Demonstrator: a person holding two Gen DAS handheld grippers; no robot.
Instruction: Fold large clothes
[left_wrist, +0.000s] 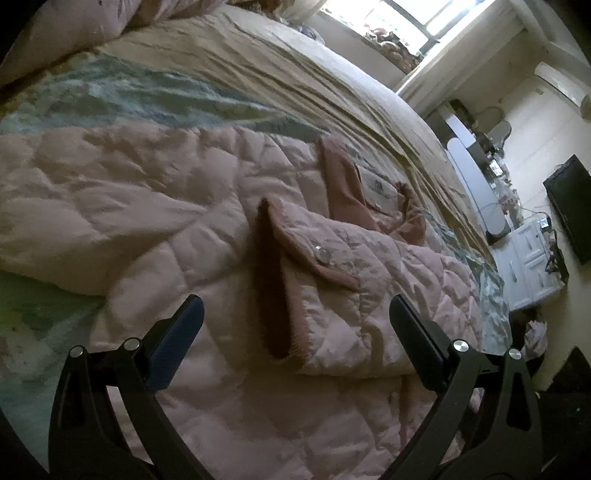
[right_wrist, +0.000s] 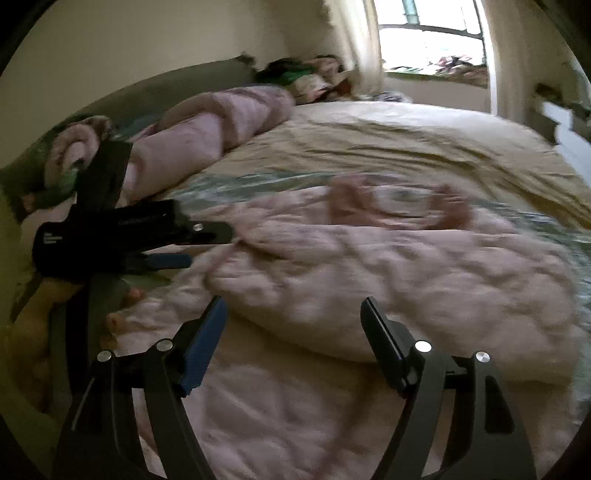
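Note:
A pink quilted coat (left_wrist: 184, 206) lies spread on the bed, with a buttoned pocket flap (left_wrist: 317, 254) and a darker pink collar (left_wrist: 343, 192). My left gripper (left_wrist: 295, 314) is open and empty, just above the coat near the pocket. In the right wrist view the same coat (right_wrist: 369, 266) looks blurred and bunched. My right gripper (right_wrist: 293, 310) is open and empty above its near edge. The left gripper (right_wrist: 173, 247) also shows there at the left, open, over the coat's left side.
The bed has a beige sheet (left_wrist: 295, 74) and a green patterned cover (left_wrist: 110, 96). A rolled pink blanket (right_wrist: 207, 125) lies by the wall. A window (right_wrist: 428, 37) is beyond the bed. A white cabinet (left_wrist: 528, 258) and a black screen (left_wrist: 572, 206) stand at right.

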